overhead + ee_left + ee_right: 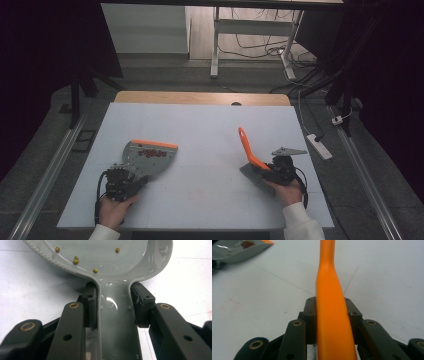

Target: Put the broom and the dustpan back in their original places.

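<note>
Between the fingers of the left gripper point(113, 306) sits the grey handle of a dustpan point(117, 322), the pads pressing on it from both sides just behind the point where the handle widens into the pan. Inside that pan lie a few small yellow-green beads point(75, 261), scattered near the ribbed rim. From the high view, the dustpan point(147, 156) rests flat on the white bench point(200, 125) at the person's left, its orange front lip turned away from the person, with the left gripper point(134, 181) and left hand point(114, 211) behind it near the bench's front edge. At the right, the right gripper point(331, 308) has its fingers closed around the orange handle of a brush point(330, 315), which runs up the middle of that gripper's view. In the high view the brush point(250, 152) stands tilted, its handle rising up and to the left, its dark grey head down on the bench beside the right gripper point(270, 170). Dustpan and brush lie well apart.
</note>
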`<control>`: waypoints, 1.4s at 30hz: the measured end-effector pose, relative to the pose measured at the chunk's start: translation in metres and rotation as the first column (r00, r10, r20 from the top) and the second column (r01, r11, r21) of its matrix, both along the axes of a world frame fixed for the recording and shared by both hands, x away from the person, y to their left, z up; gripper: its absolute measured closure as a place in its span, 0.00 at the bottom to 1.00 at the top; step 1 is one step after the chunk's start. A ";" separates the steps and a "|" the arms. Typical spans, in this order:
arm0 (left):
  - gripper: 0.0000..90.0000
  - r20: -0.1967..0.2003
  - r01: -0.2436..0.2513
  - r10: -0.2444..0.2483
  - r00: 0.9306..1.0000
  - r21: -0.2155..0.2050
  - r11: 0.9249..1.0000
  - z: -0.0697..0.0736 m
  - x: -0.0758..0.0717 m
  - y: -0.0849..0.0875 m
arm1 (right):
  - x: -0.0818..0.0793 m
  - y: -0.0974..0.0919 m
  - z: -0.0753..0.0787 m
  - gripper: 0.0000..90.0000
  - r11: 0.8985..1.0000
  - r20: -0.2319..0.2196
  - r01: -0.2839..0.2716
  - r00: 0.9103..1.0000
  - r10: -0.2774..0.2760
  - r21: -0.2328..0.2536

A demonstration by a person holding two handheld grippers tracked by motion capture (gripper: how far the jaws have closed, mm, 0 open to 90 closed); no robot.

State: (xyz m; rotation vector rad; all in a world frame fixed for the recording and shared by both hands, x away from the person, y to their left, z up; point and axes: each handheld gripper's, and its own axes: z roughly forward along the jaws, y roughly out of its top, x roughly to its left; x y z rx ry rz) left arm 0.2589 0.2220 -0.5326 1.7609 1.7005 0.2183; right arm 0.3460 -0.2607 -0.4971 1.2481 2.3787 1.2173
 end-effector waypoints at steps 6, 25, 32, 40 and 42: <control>0.53 -0.004 0.001 -0.001 1.000 -0.002 1.000 -0.001 0.000 0.002 | 0.004 -0.003 -0.004 0.65 0.998 0.034 0.031 0.999 -0.029 -0.053; 0.23 0.044 0.036 -0.039 0.998 0.070 0.997 0.011 -0.012 0.007 | 0.015 -0.008 -0.013 0.47 0.982 0.063 0.102 0.994 -0.093 -0.161; 0.23 0.083 0.056 -0.064 0.995 0.091 0.994 0.018 -0.019 0.012 | 0.012 -0.008 -0.010 0.47 0.981 0.088 0.097 0.993 -0.083 -0.169; 0.27 0.159 0.111 -0.126 0.979 0.099 0.989 0.029 -0.022 0.016 | 0.000 -0.008 0.002 0.48 0.989 0.141 0.039 0.990 -0.019 -0.139; 0.28 0.174 0.132 -0.147 0.974 0.095 0.987 0.030 -0.022 0.015 | -0.002 -0.008 0.004 0.49 0.992 0.149 0.015 0.989 0.004 -0.128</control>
